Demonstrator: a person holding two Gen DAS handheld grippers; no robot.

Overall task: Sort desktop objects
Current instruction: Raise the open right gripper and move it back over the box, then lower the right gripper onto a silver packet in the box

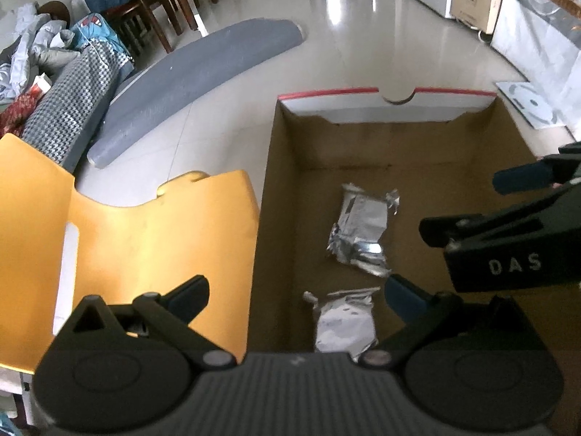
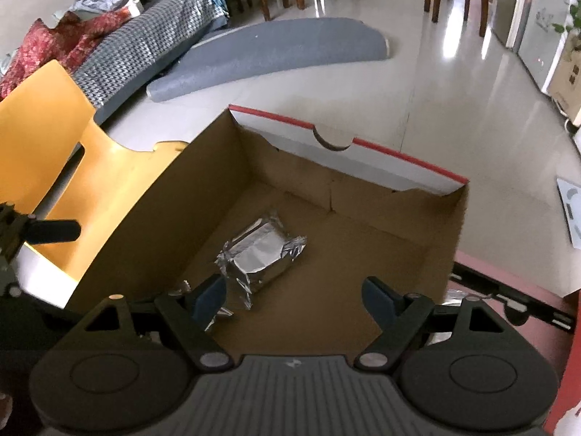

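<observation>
While both black two-finger grippers, left (image 1: pixel 296 296) and right (image 2: pixel 296 296), are held wide and empty, two crinkly silver foil packets (image 1: pixel 359 234) (image 1: pixel 343 325) are seen in the open brown cardboard box (image 1: pixel 406 145), toward 12 o'clock.

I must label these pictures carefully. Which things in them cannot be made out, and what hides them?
- Nearer foil packet, left wrist view: blurred, near end behind the left gripper.
- Same packet, right wrist view: mostly behind the right gripper.
- Cardboard box, both views: near wall hidden by the grippers.
- Foil packets' contents: wrapped.

- Our left gripper (image 1: pixel 296 296) sits low in its frame, jaws spread wide, empty.
- Our right gripper (image 2: pixel 294 296) likewise gapes, tilted downward.
</observation>
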